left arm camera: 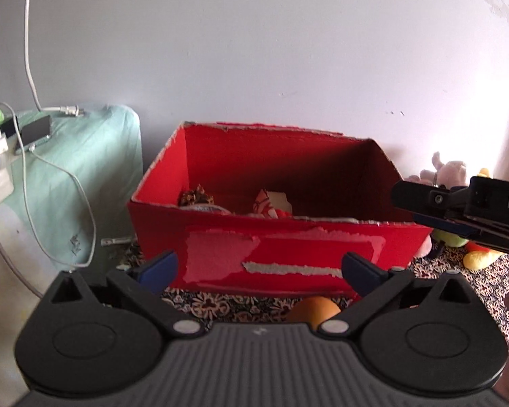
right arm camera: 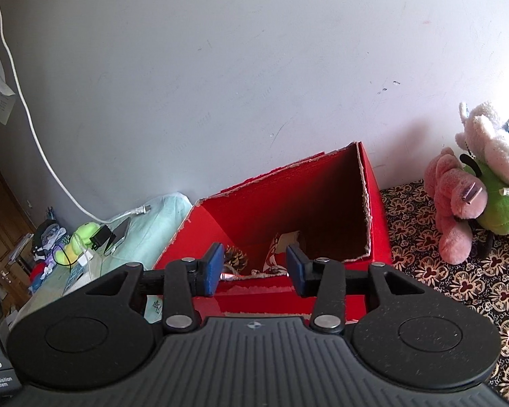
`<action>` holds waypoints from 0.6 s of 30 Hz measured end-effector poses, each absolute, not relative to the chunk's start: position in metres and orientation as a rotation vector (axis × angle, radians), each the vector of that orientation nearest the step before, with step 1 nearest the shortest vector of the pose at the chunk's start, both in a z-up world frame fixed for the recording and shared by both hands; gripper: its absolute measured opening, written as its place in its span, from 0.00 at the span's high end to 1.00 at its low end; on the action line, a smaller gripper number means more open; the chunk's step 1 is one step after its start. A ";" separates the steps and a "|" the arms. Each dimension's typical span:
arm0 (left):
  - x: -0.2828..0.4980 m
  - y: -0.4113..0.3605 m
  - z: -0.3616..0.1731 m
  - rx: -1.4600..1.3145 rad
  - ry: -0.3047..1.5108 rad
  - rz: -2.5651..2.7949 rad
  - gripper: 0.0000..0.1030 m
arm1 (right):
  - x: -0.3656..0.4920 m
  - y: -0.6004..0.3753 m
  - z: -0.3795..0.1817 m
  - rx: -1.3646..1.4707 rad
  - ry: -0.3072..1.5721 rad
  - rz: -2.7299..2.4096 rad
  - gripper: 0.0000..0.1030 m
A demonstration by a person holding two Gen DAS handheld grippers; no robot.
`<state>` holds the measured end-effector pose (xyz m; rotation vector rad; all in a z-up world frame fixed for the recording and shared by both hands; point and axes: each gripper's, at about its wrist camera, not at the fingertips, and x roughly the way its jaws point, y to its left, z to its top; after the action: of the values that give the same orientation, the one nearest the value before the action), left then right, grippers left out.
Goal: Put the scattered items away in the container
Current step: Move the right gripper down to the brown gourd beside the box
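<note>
Orange ball (left arm camera: 314, 309) half hidden

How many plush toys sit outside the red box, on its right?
3, clustered on the patterned cloth by the wall: a pink plush nearest the red box, a green plush behind it, a white plush on top. A yellow edge hints at more, cropped.

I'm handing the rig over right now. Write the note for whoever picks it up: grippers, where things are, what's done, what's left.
Left gripper: open, empty, facing the red box.
Right gripper: open, empty, at the box's near rim.
Done: a few items already lie inside the box, too hidden to name.
Left: orange ball on the patterned cloth in front of the box; pink plush, white plush and green plush on the cloth right of it.
</note>
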<state>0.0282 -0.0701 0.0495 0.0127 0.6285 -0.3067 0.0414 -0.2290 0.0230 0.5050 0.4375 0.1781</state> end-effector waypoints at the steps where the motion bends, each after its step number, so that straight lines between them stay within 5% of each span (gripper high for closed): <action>1: 0.027 -0.072 0.042 0.024 0.646 -0.320 0.01 | 0.040 -0.228 0.019 0.494 0.453 0.189 0.57; 11: 0.020 -0.085 -0.007 0.033 0.800 -0.430 0.02 | 0.047 -0.196 -0.028 0.351 0.699 0.243 0.57; 13: 0.020 -0.085 -0.010 0.044 0.804 -0.423 0.09 | 0.049 -0.190 -0.031 0.334 0.722 0.259 0.57; 15: 0.022 -0.085 -0.015 0.044 0.832 -0.435 0.29 | 0.051 -0.184 -0.033 0.304 0.738 0.259 0.56; 18: 0.026 -0.080 -0.022 0.010 0.871 -0.454 0.35 | 0.054 -0.178 -0.037 0.278 0.769 0.254 0.53</action>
<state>0.0260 -0.0802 -0.0219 0.0102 0.8715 -0.4544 0.0537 -0.1778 -0.0372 0.2776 0.7691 0.2542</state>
